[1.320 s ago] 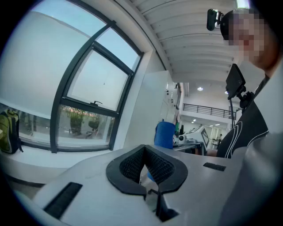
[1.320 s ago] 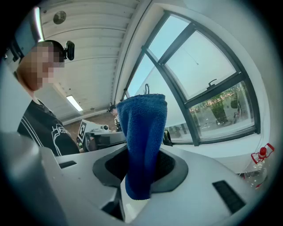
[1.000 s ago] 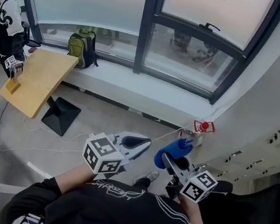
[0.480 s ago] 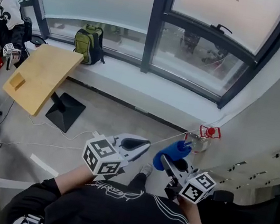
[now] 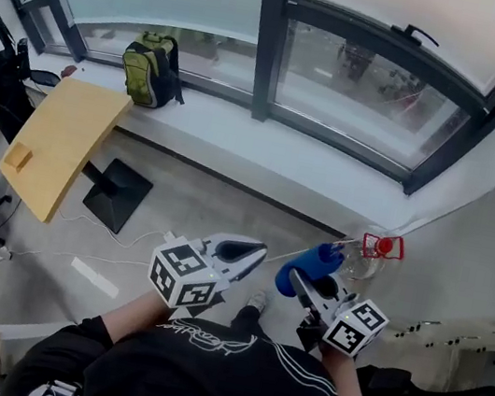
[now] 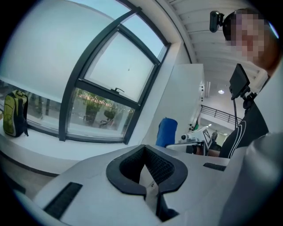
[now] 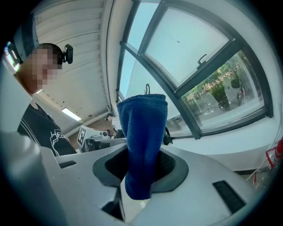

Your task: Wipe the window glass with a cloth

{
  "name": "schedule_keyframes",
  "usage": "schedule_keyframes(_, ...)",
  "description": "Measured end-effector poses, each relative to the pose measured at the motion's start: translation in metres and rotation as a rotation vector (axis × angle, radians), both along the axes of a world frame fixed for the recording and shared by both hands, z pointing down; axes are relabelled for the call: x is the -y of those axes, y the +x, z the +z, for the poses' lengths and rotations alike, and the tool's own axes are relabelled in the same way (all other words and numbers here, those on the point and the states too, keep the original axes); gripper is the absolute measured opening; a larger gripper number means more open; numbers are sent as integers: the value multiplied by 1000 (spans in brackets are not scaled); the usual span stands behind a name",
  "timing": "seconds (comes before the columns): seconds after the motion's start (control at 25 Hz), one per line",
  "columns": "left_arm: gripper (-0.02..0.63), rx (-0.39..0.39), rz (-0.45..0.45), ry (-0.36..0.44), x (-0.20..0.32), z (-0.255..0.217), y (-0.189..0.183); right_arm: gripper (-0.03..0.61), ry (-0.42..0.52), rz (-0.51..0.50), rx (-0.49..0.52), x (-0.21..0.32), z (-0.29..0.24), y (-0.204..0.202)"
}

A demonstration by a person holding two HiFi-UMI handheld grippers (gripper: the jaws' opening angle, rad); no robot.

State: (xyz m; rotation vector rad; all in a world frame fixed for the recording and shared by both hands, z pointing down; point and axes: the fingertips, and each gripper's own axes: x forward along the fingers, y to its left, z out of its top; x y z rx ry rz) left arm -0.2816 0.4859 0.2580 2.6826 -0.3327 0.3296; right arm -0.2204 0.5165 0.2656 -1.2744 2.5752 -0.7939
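Observation:
In the head view my right gripper point(image 5: 300, 285) is shut on a folded blue cloth point(image 5: 308, 264), which sticks up past its jaws. The right gripper view shows the same cloth point(image 7: 143, 132) pinched upright in that gripper point(image 7: 139, 176), with the window glass point(image 7: 194, 39) well beyond it. My left gripper point(image 5: 239, 254) hovers beside the right one, shut and holding nothing; its pads meet in the left gripper view point(image 6: 146, 170). The dark-framed window glass point(image 5: 372, 82) lies ahead across the floor, and neither gripper touches it.
A spray bottle with a red trigger point(image 5: 377, 247) stands by the wall, just right of the cloth. A green backpack point(image 5: 152, 66) rests on the white sill point(image 5: 265, 153). A tilted wooden table point(image 5: 58, 145) on a black base point(image 5: 115, 196) stands at left, with cables on the floor.
The head view has swung right and slightly forward, so the window looks nearer and the person at the left has slid almost out of sight. Both grippers keep their grip and place.

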Motion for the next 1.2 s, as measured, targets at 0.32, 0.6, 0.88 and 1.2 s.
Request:
schedule_keyframes(0.32, 6, 12, -17, 12, 112, -19, 119, 110, 15, 26, 10, 110, -8, 124)
schedule_keyframes(0.6, 6, 56, -28, 68, 143, -31, 147, 110, 56, 22, 31, 139, -17, 155)
schedule_keyframes(0.88, 6, -3, -8, 62, 165, -26, 171, 110, 42, 92, 4, 145, -8, 183)
schedule_keyframes(1.2, 6, -38, -10, 18, 233, -1, 187, 110, 33, 141, -8, 210, 10, 204)
